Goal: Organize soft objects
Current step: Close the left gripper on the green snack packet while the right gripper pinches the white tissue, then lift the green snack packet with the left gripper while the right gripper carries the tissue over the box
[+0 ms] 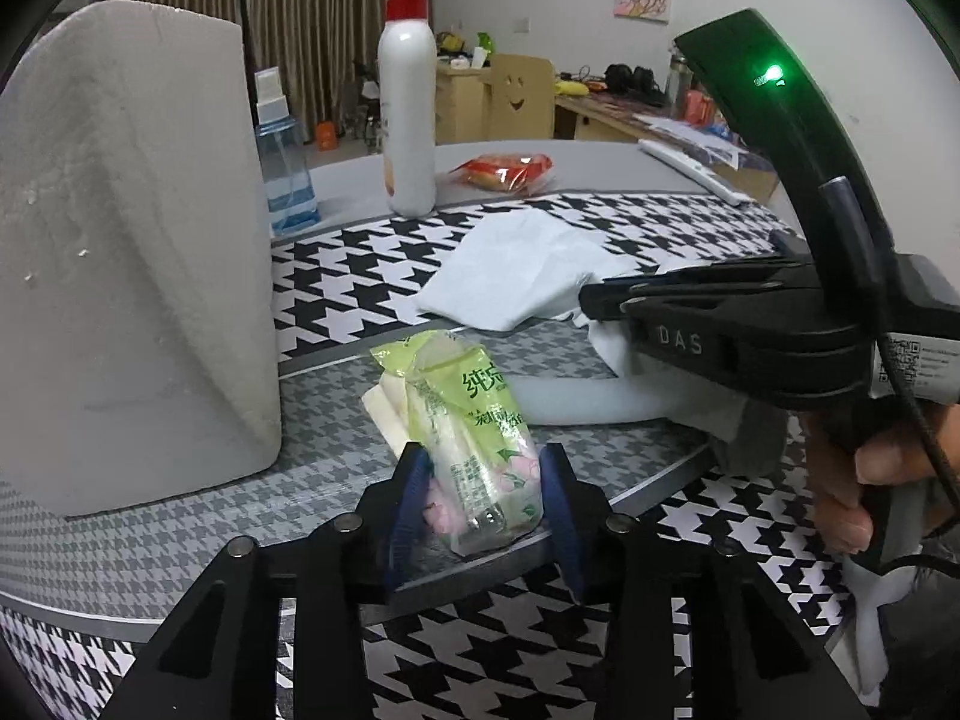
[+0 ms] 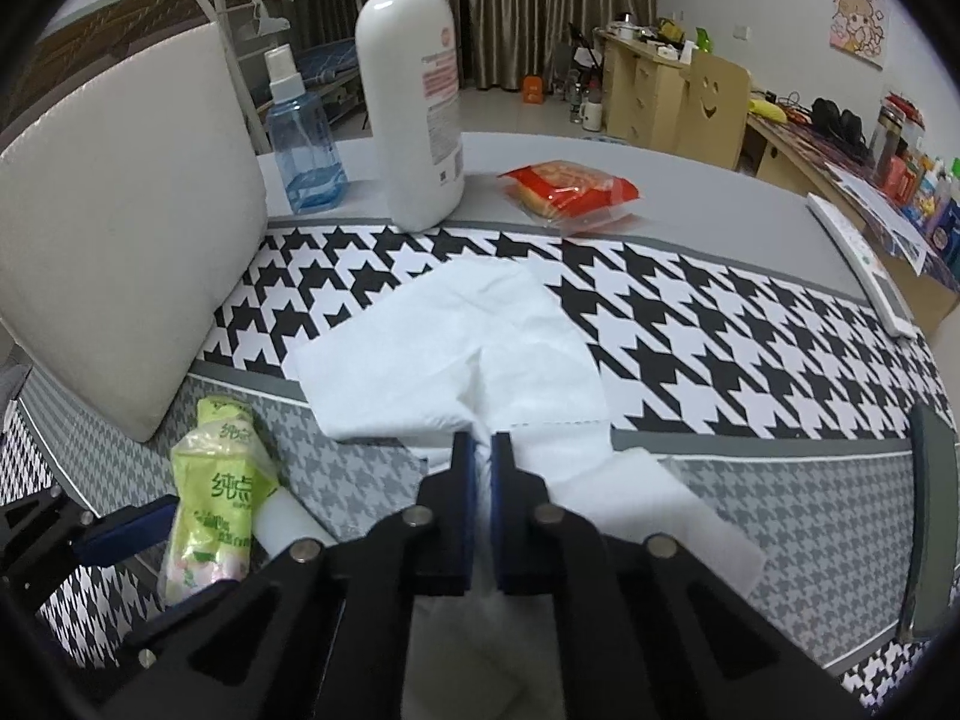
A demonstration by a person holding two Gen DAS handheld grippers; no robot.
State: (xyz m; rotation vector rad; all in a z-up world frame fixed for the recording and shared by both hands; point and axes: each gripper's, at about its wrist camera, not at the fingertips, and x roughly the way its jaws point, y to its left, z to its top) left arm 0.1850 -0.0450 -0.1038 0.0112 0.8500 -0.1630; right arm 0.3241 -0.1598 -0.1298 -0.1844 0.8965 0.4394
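Observation:
My left gripper [image 1: 483, 468] is closed around the near end of a green plastic tissue pack [image 1: 462, 432], which rests on the grey houndstooth mat; the pack also shows in the right wrist view [image 2: 210, 498]. My right gripper [image 2: 483, 450] is shut on white tissue paper [image 2: 456, 348] that spreads over the black-and-white houndstooth mat; the tissue shows in the left wrist view [image 1: 522, 267] too. The right gripper [image 1: 606, 300] appears there at the right. A white sponge-like block [image 2: 288, 525] lies beside the pack.
A large white foam block [image 1: 126, 252] stands at the left. A white pump bottle [image 1: 408, 114], a blue spray bottle [image 1: 285, 180] and a red snack packet [image 1: 507, 171] sit at the back. A remote [image 2: 864, 264] lies at the right edge.

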